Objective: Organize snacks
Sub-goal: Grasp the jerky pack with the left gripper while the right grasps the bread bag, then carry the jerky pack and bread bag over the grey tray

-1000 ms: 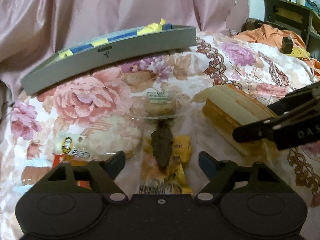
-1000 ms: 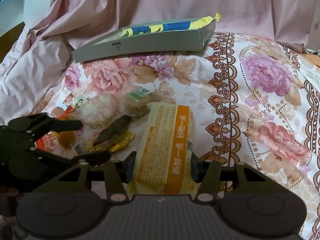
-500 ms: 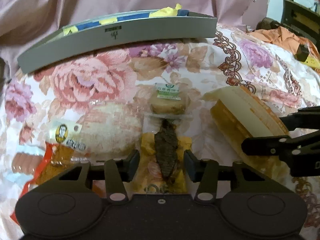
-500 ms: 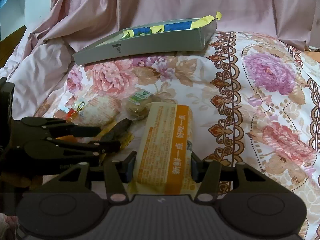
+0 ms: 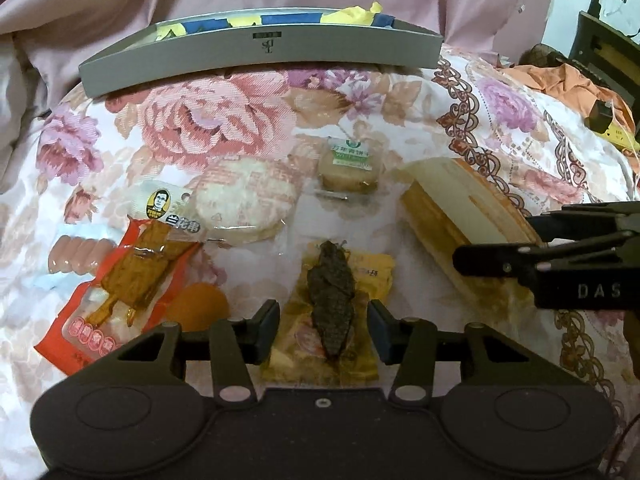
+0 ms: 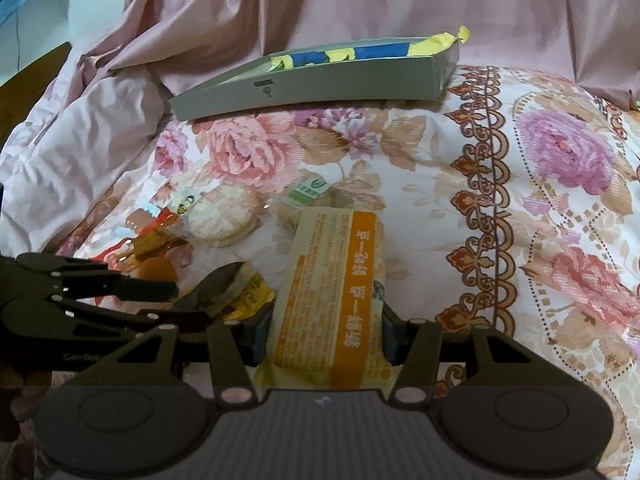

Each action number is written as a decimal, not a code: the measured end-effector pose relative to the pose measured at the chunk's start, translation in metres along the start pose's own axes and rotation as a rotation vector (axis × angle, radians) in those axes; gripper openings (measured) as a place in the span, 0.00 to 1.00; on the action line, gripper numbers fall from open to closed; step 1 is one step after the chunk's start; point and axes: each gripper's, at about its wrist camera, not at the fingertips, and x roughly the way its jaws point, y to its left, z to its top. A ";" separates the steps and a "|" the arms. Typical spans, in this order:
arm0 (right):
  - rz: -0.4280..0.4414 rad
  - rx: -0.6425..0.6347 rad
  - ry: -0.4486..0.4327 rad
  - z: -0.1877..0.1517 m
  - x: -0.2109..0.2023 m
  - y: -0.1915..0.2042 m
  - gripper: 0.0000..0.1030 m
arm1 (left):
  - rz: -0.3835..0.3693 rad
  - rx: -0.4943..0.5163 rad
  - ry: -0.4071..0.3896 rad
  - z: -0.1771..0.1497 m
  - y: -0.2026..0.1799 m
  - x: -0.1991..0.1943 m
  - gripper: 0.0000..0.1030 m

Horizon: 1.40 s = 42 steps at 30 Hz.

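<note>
My left gripper [image 5: 323,332] is shut on a yellow packet holding a dark dried snack [image 5: 331,300], raised a little off the floral bedspread. My right gripper [image 6: 325,336] is shut on a long yellow and orange bread packet [image 6: 332,292]; it also shows in the left wrist view [image 5: 460,220]. A grey tray [image 5: 260,54] with blue and yellow packets in it lies at the back, and also shows in the right wrist view [image 6: 320,84].
Loose on the bedspread lie a round rice cracker packet [image 5: 244,204], a small green-labelled cake [image 5: 350,166], a red skewer packet [image 5: 124,280], an orange round snack [image 5: 198,306] and pink sausages [image 5: 78,254]. Pink cloth hangs behind. An orange cloth [image 5: 568,84] lies far right.
My left gripper closed on the yellow packet and lifted it slightly. The right gripper stays shut on the bread packet; both views now sit a little higher and closer to the tray.
</note>
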 end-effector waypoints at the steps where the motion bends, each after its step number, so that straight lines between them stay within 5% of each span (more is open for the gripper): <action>1: -0.005 -0.015 -0.004 -0.001 0.000 0.002 0.55 | 0.000 0.003 0.004 0.001 0.000 0.001 0.50; 15: -0.017 -0.095 0.023 -0.004 0.008 0.008 0.64 | 0.025 0.035 0.026 0.018 -0.002 0.025 0.63; 19: -0.024 -0.113 0.020 -0.005 0.009 0.010 0.65 | 0.012 0.051 0.007 0.016 -0.005 0.024 0.49; 29: -0.065 -0.174 -0.007 -0.010 0.011 0.020 0.58 | 0.043 0.096 -0.050 0.002 -0.014 0.011 0.48; 42: -0.191 -0.457 -0.091 -0.026 0.009 0.055 0.54 | -0.031 -0.049 -0.062 -0.006 -0.005 -0.011 0.47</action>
